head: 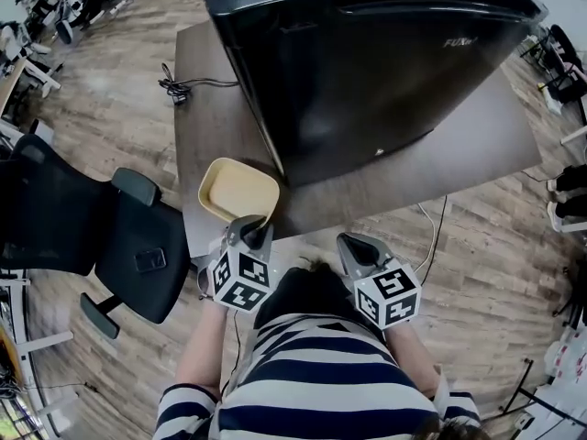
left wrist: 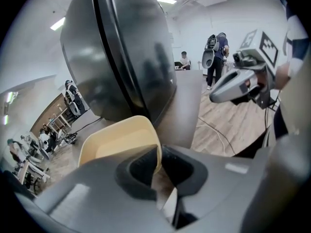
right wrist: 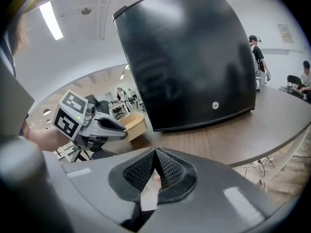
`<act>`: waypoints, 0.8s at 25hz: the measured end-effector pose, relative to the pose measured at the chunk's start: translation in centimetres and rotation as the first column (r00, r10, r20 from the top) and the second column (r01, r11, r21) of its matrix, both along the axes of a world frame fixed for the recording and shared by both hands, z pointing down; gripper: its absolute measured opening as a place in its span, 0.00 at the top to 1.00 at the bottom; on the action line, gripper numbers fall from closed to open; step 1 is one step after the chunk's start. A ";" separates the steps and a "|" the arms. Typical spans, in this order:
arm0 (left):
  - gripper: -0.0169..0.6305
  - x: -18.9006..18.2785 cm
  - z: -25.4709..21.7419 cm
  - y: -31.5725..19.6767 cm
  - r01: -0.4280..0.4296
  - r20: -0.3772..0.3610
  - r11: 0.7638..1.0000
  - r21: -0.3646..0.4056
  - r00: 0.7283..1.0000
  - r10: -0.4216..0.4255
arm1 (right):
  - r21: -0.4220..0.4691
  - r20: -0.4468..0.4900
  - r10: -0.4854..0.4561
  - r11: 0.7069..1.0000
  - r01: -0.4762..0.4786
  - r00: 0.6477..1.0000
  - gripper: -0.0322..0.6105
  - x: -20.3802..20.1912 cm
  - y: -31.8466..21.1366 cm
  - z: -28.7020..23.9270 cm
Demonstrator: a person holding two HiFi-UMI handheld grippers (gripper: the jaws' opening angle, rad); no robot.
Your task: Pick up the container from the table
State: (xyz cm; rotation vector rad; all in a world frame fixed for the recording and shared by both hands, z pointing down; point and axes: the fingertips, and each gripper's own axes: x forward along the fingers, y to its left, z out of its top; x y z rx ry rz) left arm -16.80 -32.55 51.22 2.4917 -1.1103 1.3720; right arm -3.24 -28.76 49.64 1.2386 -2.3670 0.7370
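**Only a one-wall pinch secures the container**

The cream container (head: 237,189) is found at the near left corner of the table (head: 440,168), just beside the front of the black fridge (head: 367,53). Whether its base is off the surface cannot be told. Its near wall is clamped between the jaws of the left gripper (head: 258,231), one pad inside the rim and one outside.

Because it is held by a single wall, a tilt or a slip out of the pads is judged the main risk, brought on by a shallow bite or a jerked lift. A knock against the fridge is also possible, given how close it stands. A container dropped at this corner could be lost over the table's edge.

Nothing is seen inside the container; its floor looks bare in the head view.

The right gripper (head: 353,246) is held off the table's near edge with its jaws pressed together on nothing, so no second support is offered.
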 end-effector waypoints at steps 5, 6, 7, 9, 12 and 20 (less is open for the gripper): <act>0.97 1.8 -1.5 1.7 -0.029 -0.009 1.000 0.010 1.000 0.029 | 0.013 0.006 0.047 0.999 -0.047 0.999 0.96 2.6 1.1 -0.5; 0.97 2.1 -1.7 2.1 -0.035 -0.009 0.999 0.012 0.999 0.035 | 0.015 0.006 0.056 0.998 -0.057 0.998 0.96 3.1 1.3 -0.6; 0.97 2.4 -1.9 2.5 -0.042 -0.009 0.999 0.013 0.999 0.042 | 0.018 0.006 0.065 0.998 -0.065 0.998 0.96 3.6 1.5 -0.7; 0.97 3.0 -2.3 3.2 -0.056 -0.008 0.998 0.014 0.998 0.056 | 0.023 0.006 0.082 0.996 -0.082 0.997 0.96 4.5 2.0 -0.9; 0.97 4.0 -2.7 4.3 -0.075 -0.010 0.997 0.009 0.997 0.075 | 0.032 0.007 0.104 0.994 -0.105 0.995 0.96 5.9 2.6 -1.3; 0.97 6.6 -2.8 6.6 -0.117 -0.010 0.993 -0.014 0.993 0.117 | 0.047 0.010 0.168 0.985 -0.168 0.986 0.96 9.6 3.9 -1.5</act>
